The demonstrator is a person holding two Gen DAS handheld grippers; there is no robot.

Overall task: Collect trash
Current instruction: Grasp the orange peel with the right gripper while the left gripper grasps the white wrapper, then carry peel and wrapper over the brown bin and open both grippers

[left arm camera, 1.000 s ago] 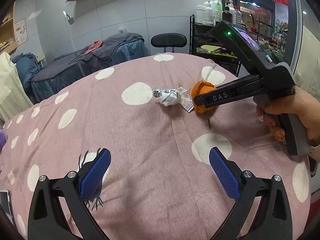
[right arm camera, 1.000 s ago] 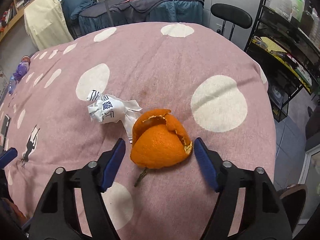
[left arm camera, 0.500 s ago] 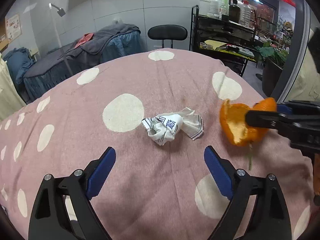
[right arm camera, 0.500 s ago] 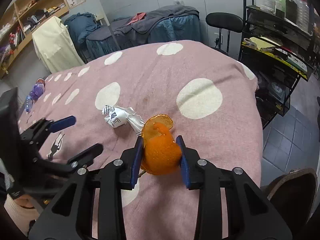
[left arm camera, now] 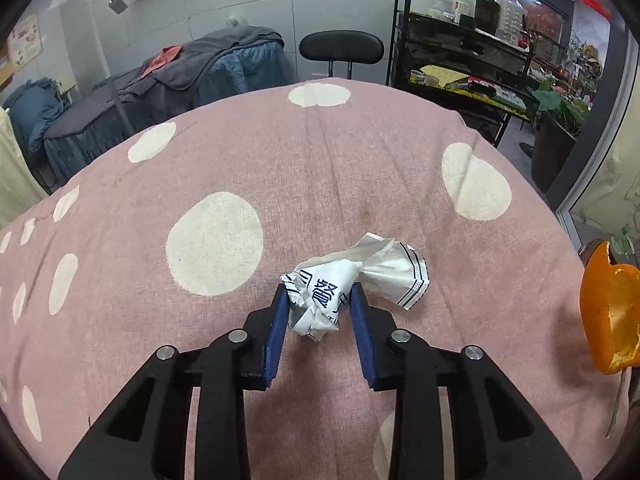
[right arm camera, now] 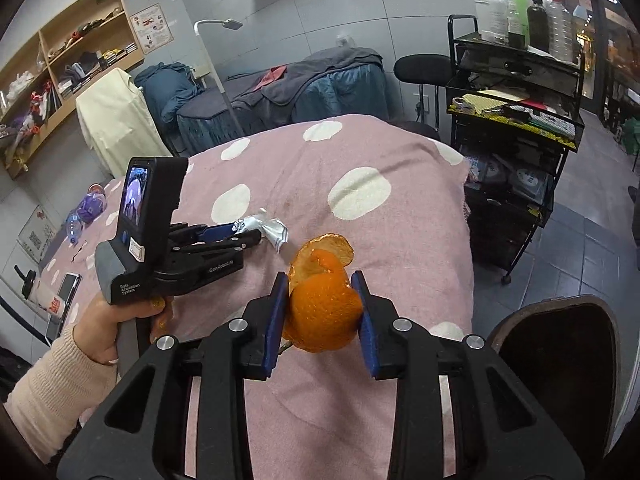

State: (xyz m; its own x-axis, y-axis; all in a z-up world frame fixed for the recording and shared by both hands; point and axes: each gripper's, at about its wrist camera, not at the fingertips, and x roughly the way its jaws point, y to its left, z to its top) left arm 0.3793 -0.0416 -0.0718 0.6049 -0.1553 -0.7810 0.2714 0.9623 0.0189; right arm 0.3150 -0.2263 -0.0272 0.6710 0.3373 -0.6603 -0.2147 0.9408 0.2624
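On the left, our left claw is closed around the crumpled paper. The blue pads press the wad from both sides. One loose flap of the paper sticks out to the right, past the pads. The paper looks like it is touching the pink spotted cloth on the worktop, or just above it — we cannot tell which.

In the middle of the cloth there is a small brown stain. We leave that alone.

On the right, our right claw is squeezed shut on the orange peel. The peel is up in the air, above the near edge of the cloth, and a thin stem hangs down under it. A curl of peel pokes up past the pads.

So we think the grabbing step is nearly done — both bits of trash are in our claws. No other trash shows on this part of the cloth.

Next we should lift the paper up and carry both bits to a bin. We see no bin for sure, only a dark round thing low on the right, and we cannot tell what it is. We should hold tight, because the paper flap and the peel curl could slip or tear.
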